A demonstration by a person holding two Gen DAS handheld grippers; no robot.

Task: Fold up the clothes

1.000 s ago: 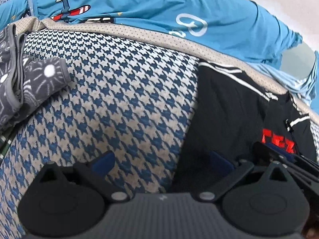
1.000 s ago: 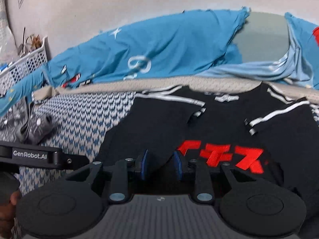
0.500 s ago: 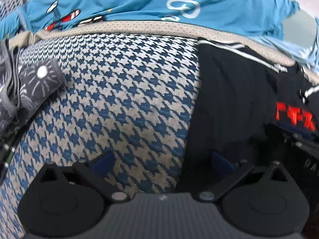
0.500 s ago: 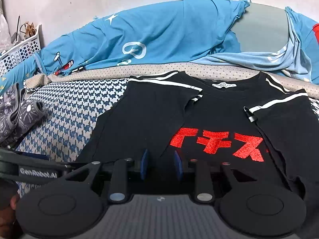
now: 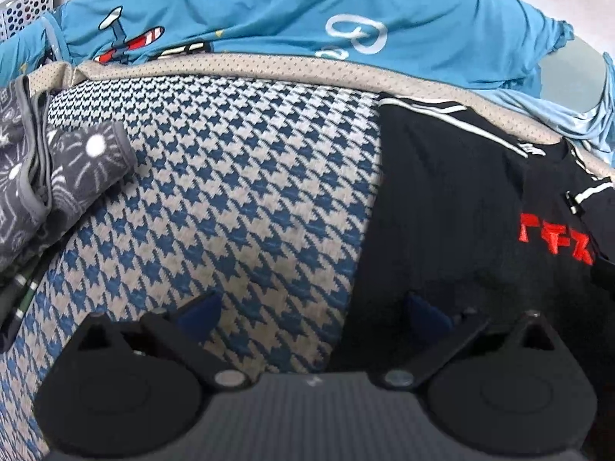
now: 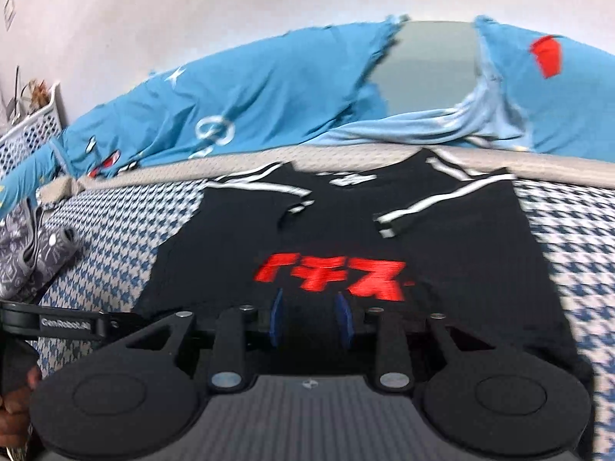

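A black T-shirt (image 6: 346,230) with red lettering (image 6: 330,274) lies flat on the houndstooth cover (image 5: 230,192), front up. Both white-striped sleeves are folded inward over its chest. My right gripper (image 6: 309,320) hovers over the shirt's near hem, just below the lettering. Its blue pads stand a little apart, and I see no cloth pinched between them. My left gripper (image 5: 311,309) is open wide. It straddles the left side edge of the black T-shirt (image 5: 461,211), one finger over the cover and one over the black cloth.
A blue printed garment (image 5: 269,11) is draped along the back behind a beige border. A grey patterned garment (image 5: 69,169) lies bunched at the left. A white perforated basket (image 6: 27,134) stands far left. A hand (image 6: 15,407) shows at the lower left.
My right gripper has slid to the right along the shirt's hem, so the lettering now sits straight ahead of it. The left gripper has stayed in place, only rolling slightly.
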